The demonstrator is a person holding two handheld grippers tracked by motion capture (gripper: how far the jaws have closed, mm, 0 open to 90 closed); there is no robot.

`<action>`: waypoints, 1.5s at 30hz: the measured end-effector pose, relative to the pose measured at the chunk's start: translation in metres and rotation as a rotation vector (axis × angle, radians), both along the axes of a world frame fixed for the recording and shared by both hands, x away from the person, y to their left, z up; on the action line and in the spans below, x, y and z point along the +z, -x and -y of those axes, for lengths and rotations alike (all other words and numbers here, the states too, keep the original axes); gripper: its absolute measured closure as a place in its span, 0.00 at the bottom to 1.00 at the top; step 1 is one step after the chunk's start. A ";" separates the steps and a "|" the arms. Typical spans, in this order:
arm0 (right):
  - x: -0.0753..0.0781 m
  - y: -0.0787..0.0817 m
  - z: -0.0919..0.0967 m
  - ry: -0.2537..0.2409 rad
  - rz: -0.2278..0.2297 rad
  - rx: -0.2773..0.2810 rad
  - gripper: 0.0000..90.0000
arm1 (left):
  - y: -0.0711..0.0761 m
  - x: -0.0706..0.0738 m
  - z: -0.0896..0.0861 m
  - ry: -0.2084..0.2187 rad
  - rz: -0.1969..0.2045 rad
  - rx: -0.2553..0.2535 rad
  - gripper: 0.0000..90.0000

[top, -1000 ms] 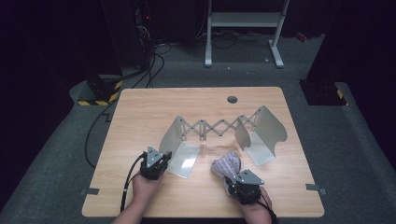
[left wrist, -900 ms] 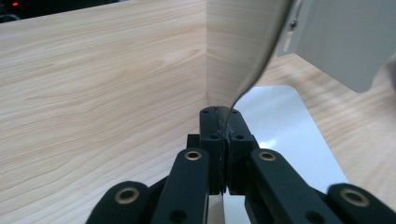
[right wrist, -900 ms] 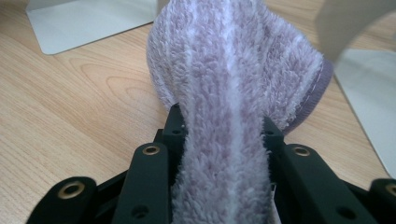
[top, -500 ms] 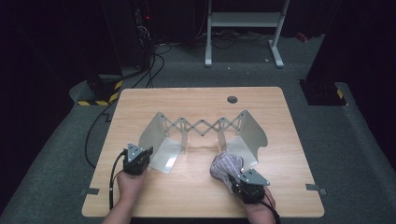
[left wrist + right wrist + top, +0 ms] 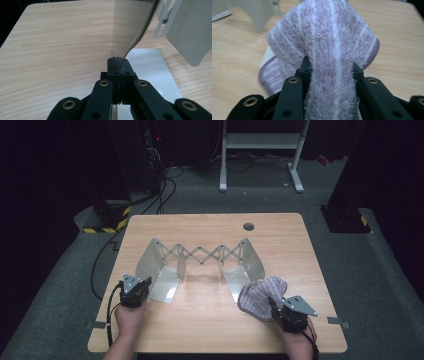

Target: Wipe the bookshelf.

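Note:
A metal folding rack stands mid-table: two bent end plates joined by a scissor lattice [image 5: 200, 254]. My left gripper [image 5: 141, 284] is shut on the thin edge of the left end plate [image 5: 149, 261]. In the left gripper view the jaws [image 5: 117, 61] pinch that upright sheet [image 5: 130, 25], with its flat foot [image 5: 152, 67] lying on the table beside them. The right end plate [image 5: 251, 259] stands free. My right gripper [image 5: 274, 306] is shut on a purple striped cloth [image 5: 260, 292], and the cloth [image 5: 324, 37] bulges up between the jaws [image 5: 330, 65].
The wooden table [image 5: 200, 330] has a round cable hole [image 5: 248, 226] near its back edge. On the floor behind are a white stand [image 5: 260, 142], cables [image 5: 165, 175] and a yellow-black striped block [image 5: 102, 227].
My left gripper has slid left, taking the whole rack with it. My right gripper has moved right and slightly up with the cloth, off the right plate's foot.

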State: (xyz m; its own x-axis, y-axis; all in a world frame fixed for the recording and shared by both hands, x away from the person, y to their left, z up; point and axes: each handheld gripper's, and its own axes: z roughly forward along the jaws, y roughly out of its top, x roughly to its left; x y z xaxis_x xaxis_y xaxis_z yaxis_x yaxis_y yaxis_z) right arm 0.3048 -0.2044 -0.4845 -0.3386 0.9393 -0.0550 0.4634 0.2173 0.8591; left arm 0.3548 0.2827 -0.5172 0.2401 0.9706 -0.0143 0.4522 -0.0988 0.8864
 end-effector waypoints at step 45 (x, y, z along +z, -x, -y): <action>0.020 -0.024 -0.019 -0.043 0.062 0.045 0.51 | 0.031 0.000 0.010 -0.007 0.011 -0.188 0.66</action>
